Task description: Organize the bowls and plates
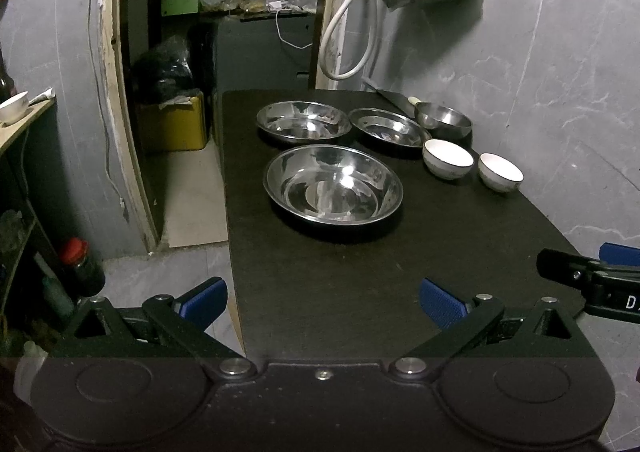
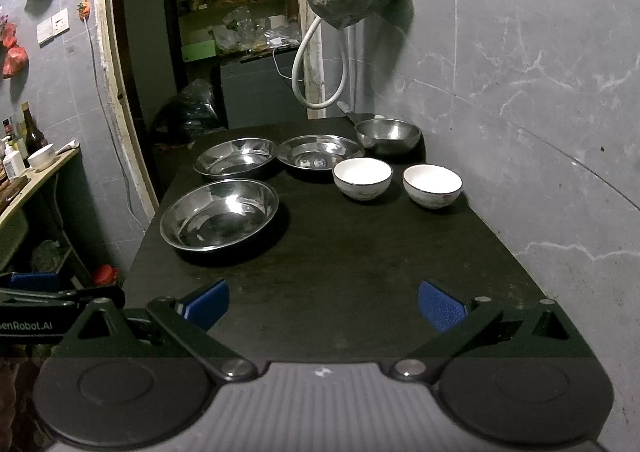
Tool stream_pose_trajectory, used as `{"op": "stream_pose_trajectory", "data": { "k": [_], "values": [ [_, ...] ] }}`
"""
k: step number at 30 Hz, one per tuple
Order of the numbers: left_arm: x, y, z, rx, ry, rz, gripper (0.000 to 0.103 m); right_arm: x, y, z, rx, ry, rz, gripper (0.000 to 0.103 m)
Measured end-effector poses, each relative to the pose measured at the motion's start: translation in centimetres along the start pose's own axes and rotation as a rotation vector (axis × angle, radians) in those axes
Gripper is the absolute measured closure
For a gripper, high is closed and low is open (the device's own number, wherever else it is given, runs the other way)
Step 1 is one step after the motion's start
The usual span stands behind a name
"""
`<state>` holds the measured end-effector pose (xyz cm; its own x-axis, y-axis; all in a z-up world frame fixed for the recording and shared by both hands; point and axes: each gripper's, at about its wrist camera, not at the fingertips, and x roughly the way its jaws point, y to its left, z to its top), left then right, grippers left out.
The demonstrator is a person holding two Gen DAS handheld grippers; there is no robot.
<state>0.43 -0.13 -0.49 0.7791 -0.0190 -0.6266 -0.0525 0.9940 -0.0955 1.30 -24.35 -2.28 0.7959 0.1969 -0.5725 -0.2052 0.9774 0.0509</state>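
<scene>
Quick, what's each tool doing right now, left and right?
Left tool: open, holding nothing, above the table's near end.
Right tool: open, holding nothing.

Bare near half of the black table point(image 2: 360, 260); steel plates point(image 2: 220, 213) and white bowls point(image 2: 362, 177) beyond.

We note 3 steel plates point(image 2: 219, 214), 1 steel bowl point(image 2: 387, 135) and 2 white bowls point(image 2: 362, 177) on the tabletop point(image 2: 360, 260); right hand-held gripper point(image 2: 323, 306) spread wide, empty.

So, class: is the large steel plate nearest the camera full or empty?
Empty. The nearest steel plate shows only its bare, shiny bottom with light reflections in both views; nothing lies in it.
</scene>
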Motion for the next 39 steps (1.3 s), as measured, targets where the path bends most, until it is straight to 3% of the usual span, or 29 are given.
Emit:
{"op": "stream_pose_trajectory", "data": {
  "k": [39],
  "values": [
    [1.7, 0.5, 0.4, -0.015, 0.045, 0.002, 0.001, 1.2, -0.4, 0.3, 0.006, 0.012, -0.008, 0.000]
  ]
}}
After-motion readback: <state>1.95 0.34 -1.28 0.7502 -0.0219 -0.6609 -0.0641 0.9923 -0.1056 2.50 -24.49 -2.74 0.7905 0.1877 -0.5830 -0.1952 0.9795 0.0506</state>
